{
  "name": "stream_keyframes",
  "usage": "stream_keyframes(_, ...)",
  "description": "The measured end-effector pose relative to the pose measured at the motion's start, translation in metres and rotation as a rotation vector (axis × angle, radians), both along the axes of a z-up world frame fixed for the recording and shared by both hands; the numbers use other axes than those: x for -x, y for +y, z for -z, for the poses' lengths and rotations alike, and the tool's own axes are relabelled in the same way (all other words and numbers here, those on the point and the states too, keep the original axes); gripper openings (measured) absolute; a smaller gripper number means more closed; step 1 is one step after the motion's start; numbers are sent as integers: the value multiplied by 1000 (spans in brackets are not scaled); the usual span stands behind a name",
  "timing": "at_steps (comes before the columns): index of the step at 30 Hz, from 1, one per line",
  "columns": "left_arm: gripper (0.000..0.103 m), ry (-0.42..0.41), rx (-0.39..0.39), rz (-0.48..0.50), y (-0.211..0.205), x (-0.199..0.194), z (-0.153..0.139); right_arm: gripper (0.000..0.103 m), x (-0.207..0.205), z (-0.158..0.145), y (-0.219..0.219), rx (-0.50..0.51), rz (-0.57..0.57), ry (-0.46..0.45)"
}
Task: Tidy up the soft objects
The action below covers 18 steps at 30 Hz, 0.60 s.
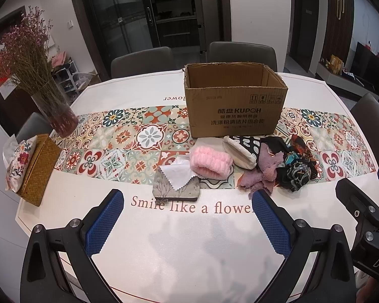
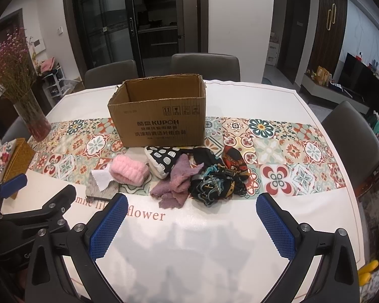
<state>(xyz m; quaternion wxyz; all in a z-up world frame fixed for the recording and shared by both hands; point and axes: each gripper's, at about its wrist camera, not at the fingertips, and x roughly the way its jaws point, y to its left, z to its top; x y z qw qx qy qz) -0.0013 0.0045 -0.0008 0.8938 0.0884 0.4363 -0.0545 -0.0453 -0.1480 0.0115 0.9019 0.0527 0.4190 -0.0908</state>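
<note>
An open cardboard box [image 1: 236,101] [image 2: 159,116] stands on the patterned runner. In front of it lies a row of soft things: a grey pouch [image 1: 176,189] [image 2: 101,188] under a white cloth [image 1: 178,176], a pink fluffy headband [image 1: 211,162] [image 2: 128,170], a black-and-white pouch [image 1: 242,151] [image 2: 161,159], a purple fuzzy cloth [image 1: 262,174] [image 2: 176,183] and a dark patterned scarf [image 1: 298,166] [image 2: 219,176]. My left gripper [image 1: 187,209] hangs open above the bare table, short of the grey pouch. My right gripper [image 2: 192,214] is open too, short of the scarf and purple cloth.
A glass vase of dried flowers [image 1: 55,113] [image 2: 32,121] and a woven tissue box [image 1: 38,169] [image 2: 15,159] stand at the table's left. Grey chairs [image 1: 240,53] [image 2: 351,131] ring the white table [image 1: 189,252]. The right gripper's body [image 1: 366,222] shows at the right of the left wrist view.
</note>
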Motion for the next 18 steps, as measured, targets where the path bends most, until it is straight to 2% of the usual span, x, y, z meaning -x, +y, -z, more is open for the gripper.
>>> stream_keyframes(11, 103, -50, 0, 0, -1, 3, -9, 103, 1, -6, -2, 9, 3, -27)
stream_keyframes(18, 103, -53, 3, 3, -1, 4, -9, 103, 3, -8, -1, 9, 3, -33)
